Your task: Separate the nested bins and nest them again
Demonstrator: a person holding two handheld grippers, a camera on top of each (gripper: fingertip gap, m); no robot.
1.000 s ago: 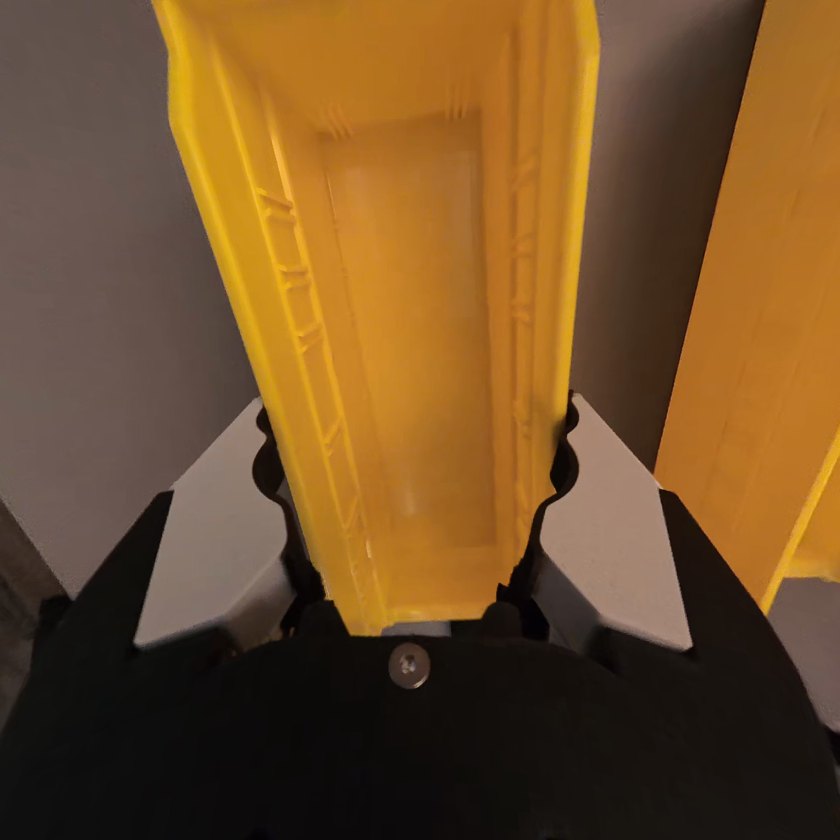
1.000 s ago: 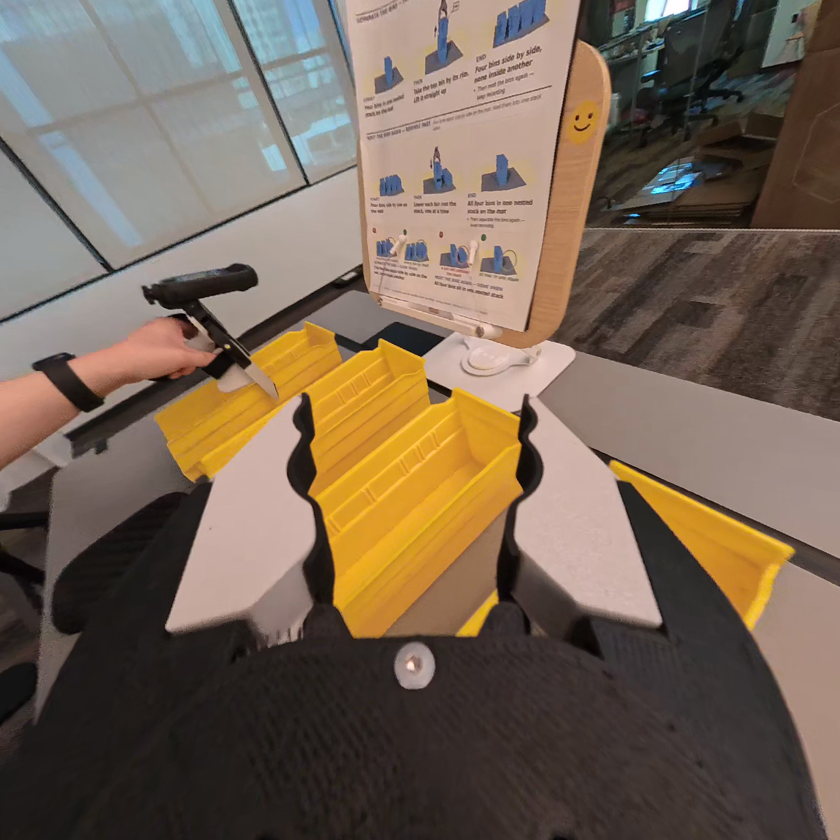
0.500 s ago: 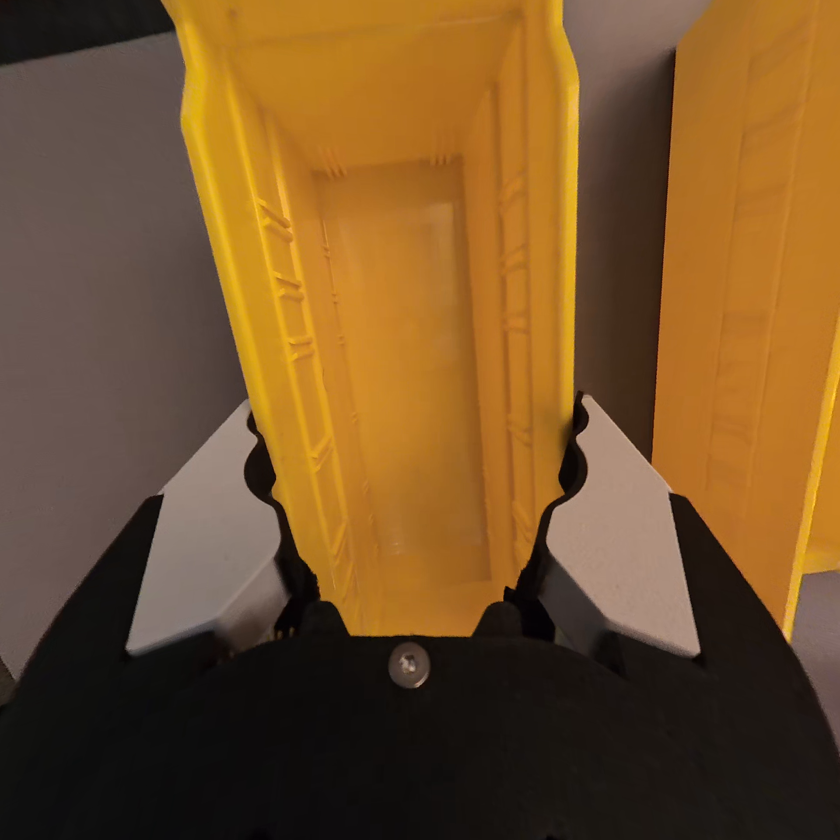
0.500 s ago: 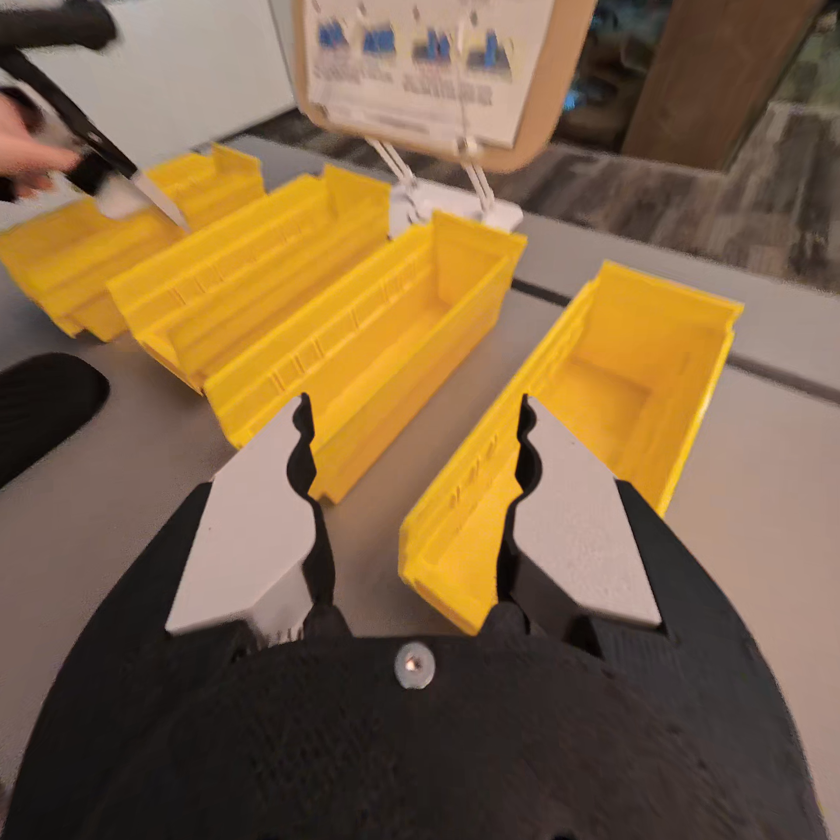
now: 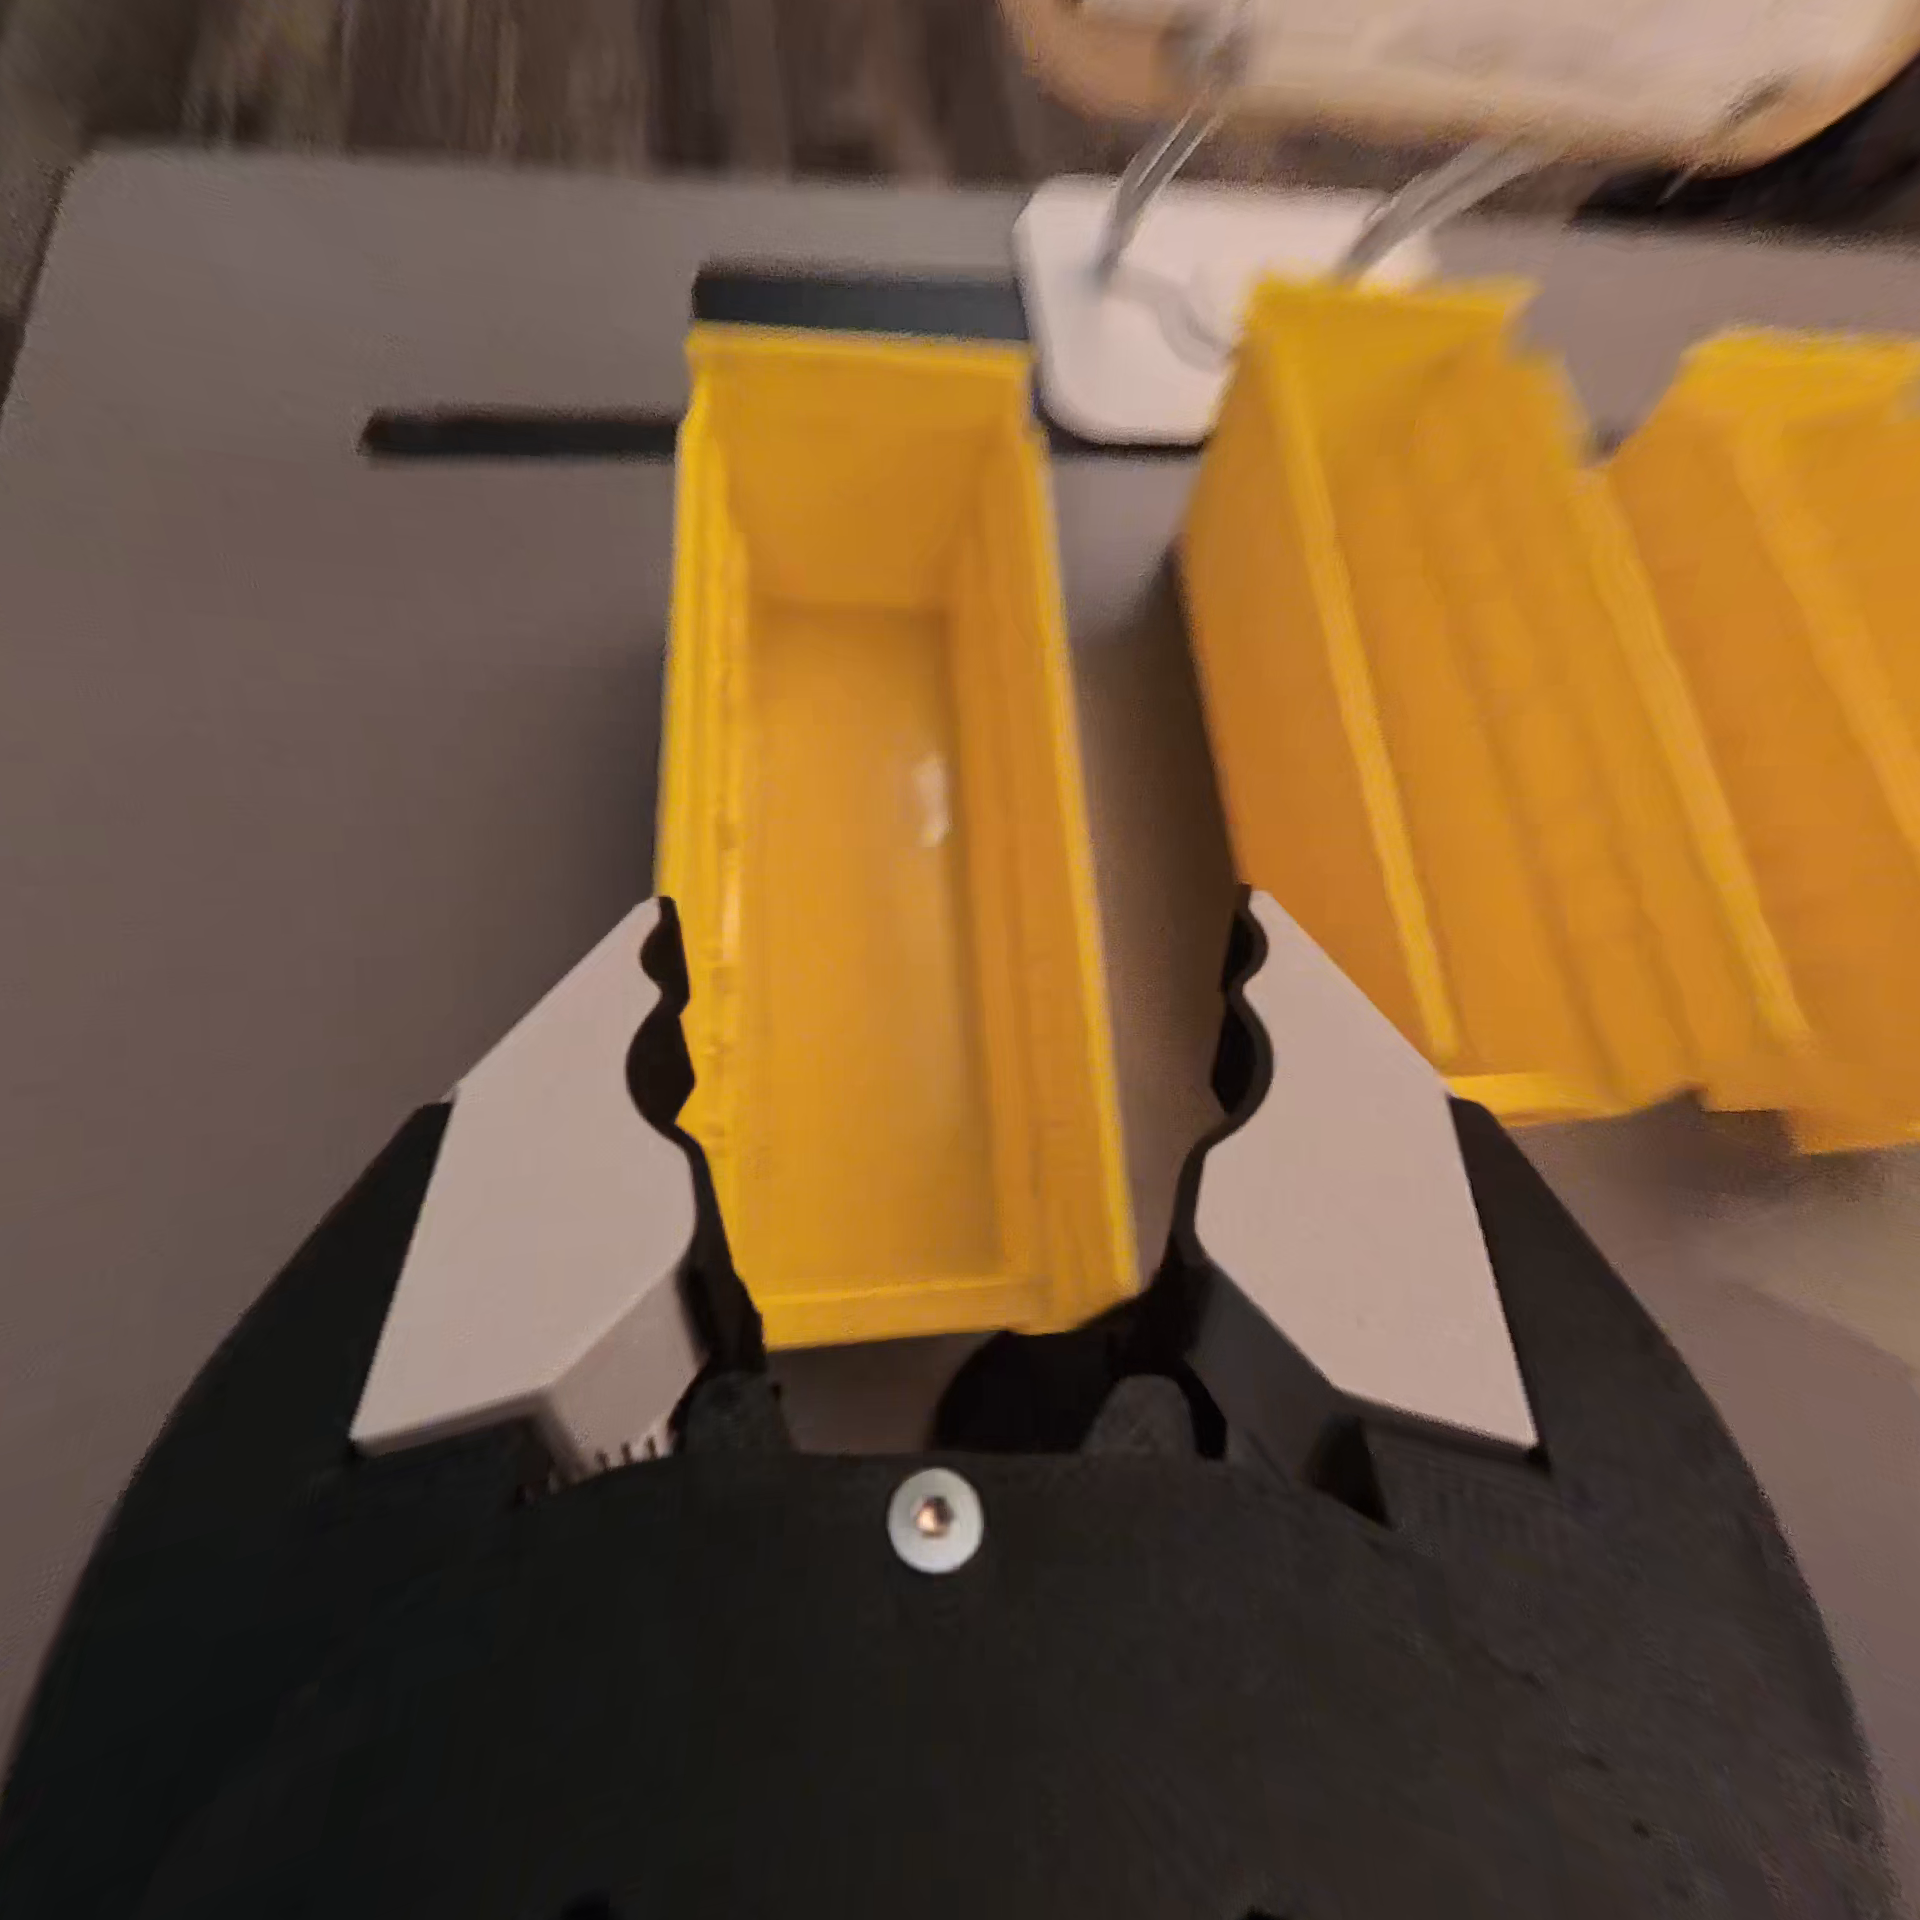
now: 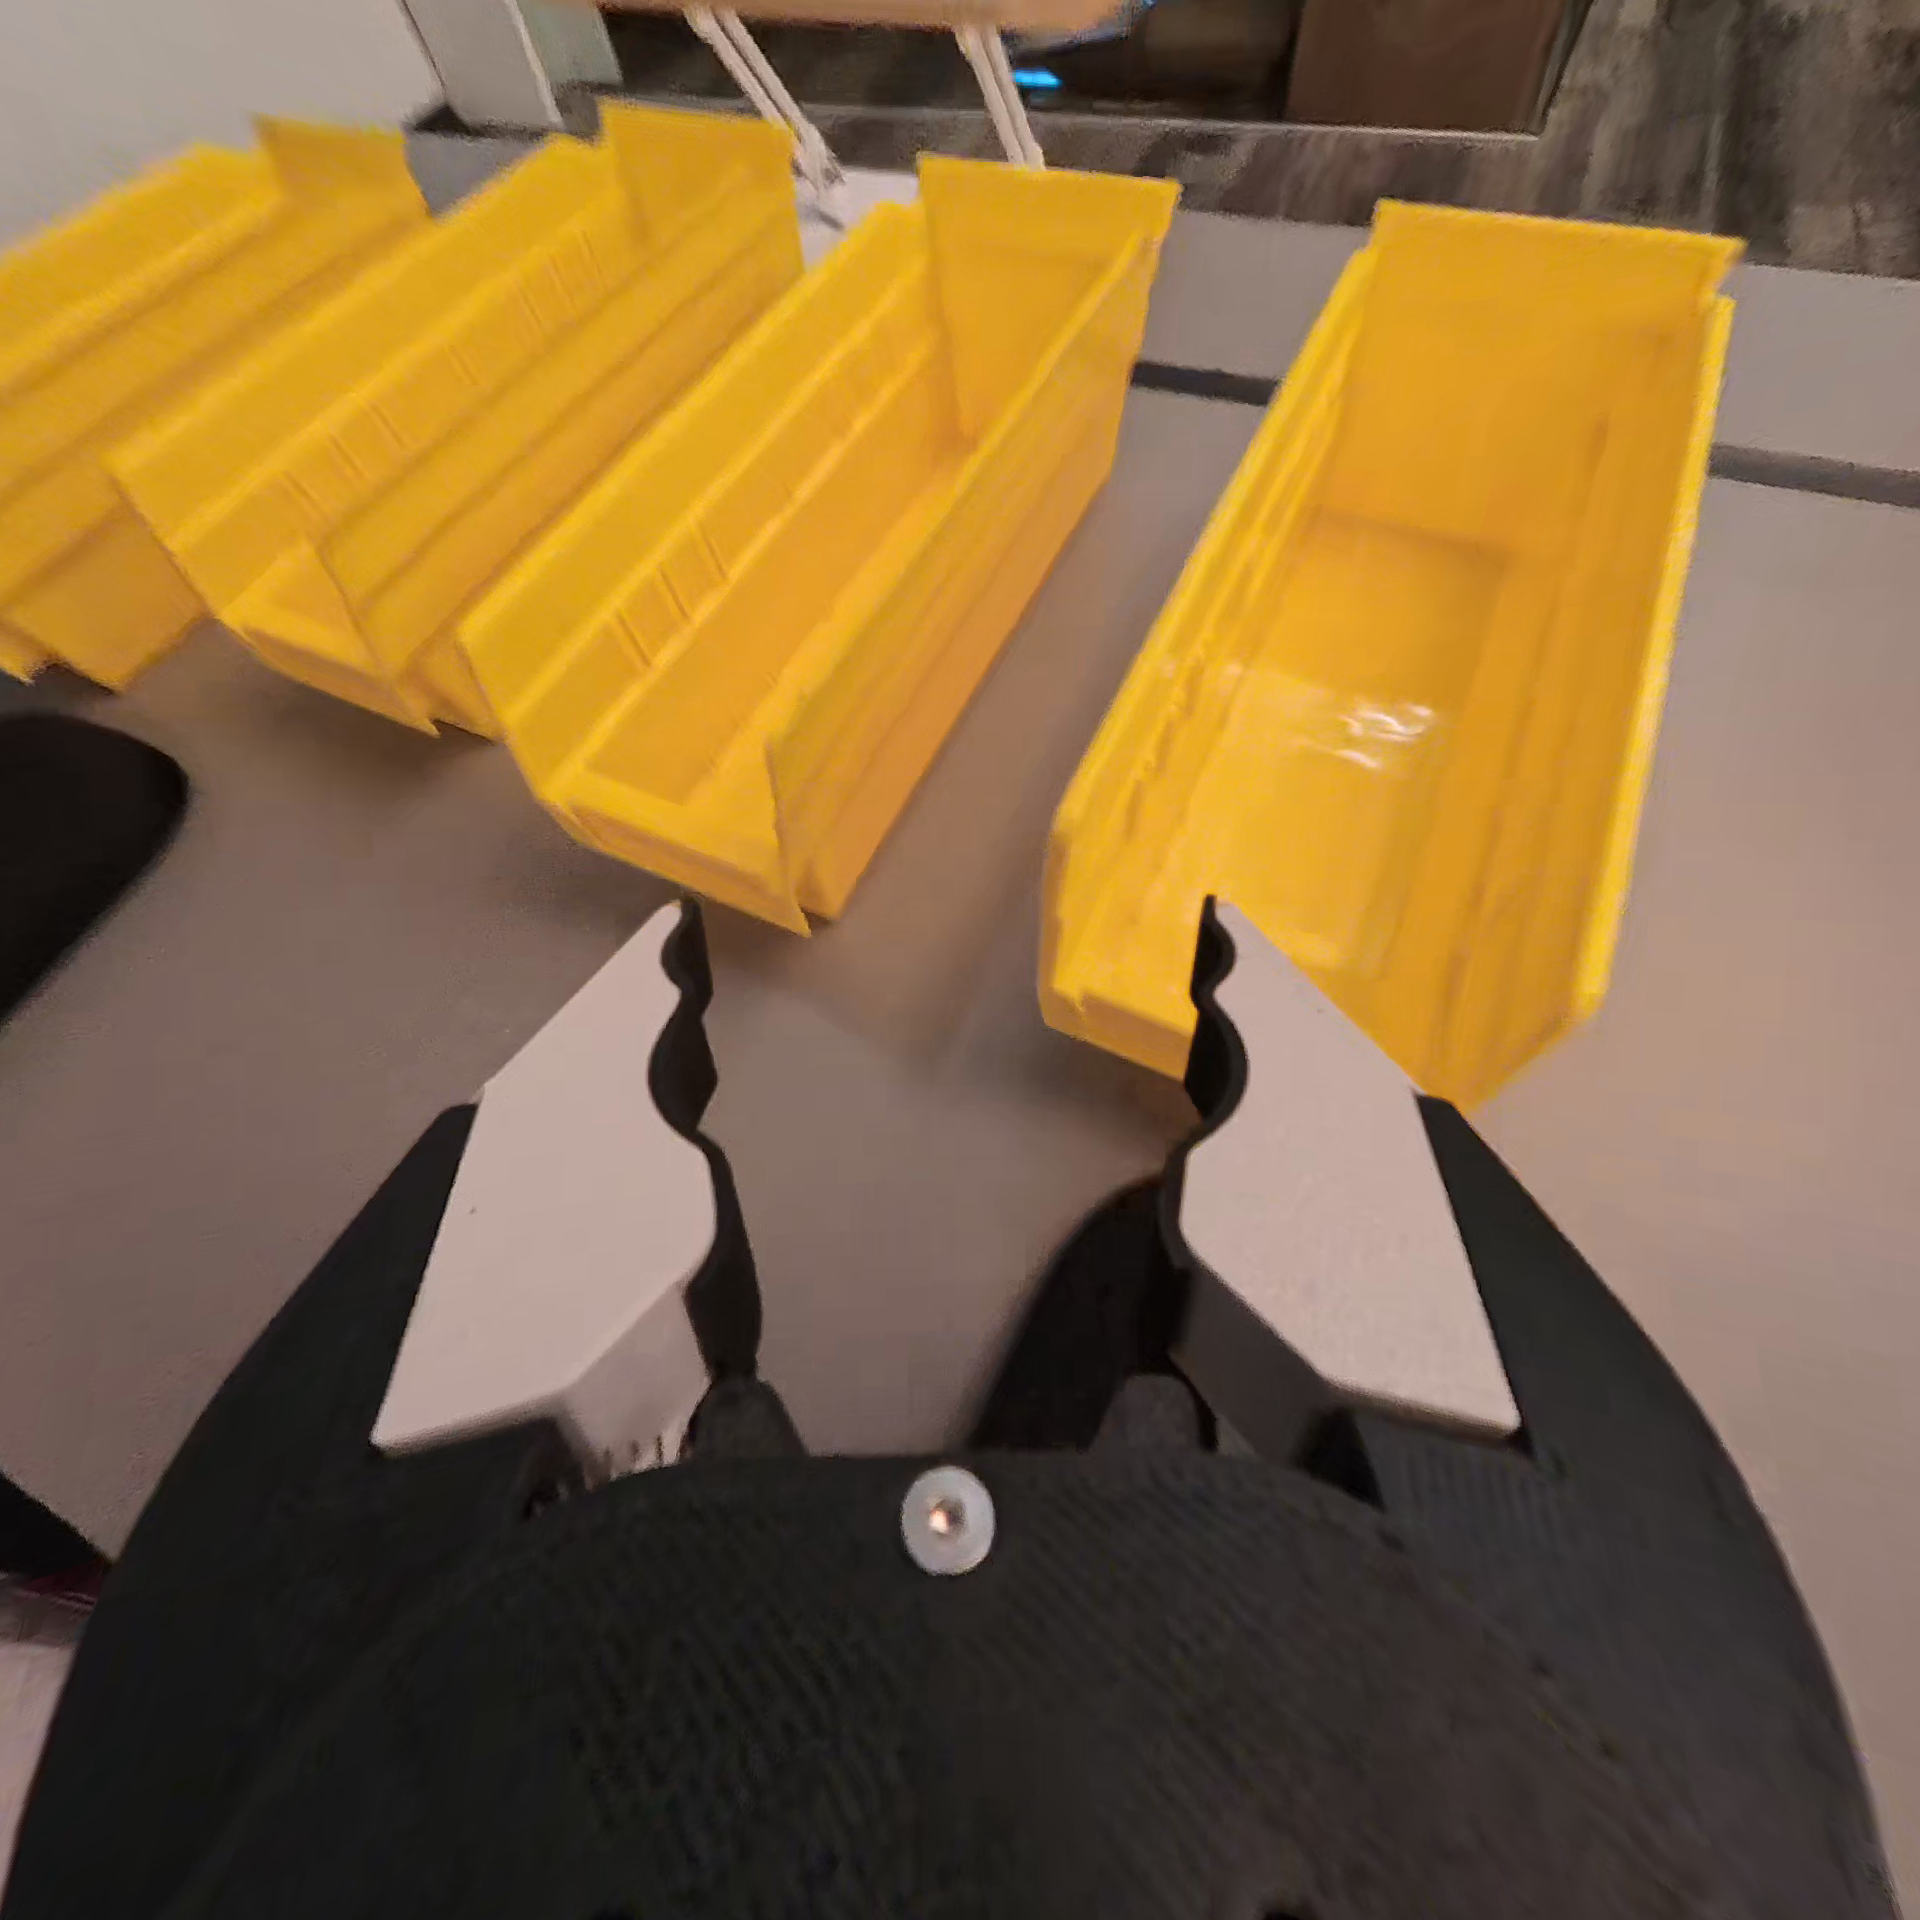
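Four yellow bins [image 6: 790, 582] are lying apart in a row on the grey counter [image 6: 312, 1039], long axes running away from the cameras. Both the left gripper [image 5: 951, 925] and the right gripper [image 6: 945, 925] are showing spread jaws, gripping nothing.

Left wrist view motion-blurred throughout. Board [image 5: 1455, 73] at top smeared, cut off by the upper edge. Bin [image 5: 1787, 727] at far right cut by the right edge; ribs unreadable. Right wrist view: leftmost bin [image 6: 94, 416] cut by the left edge, blurred. Right fingertip [image 6: 1247, 997] covers the near corner of the rightmost bin [image 6: 1455, 623]. Dark object [image 6: 73, 831] at left edge: cannot identify.
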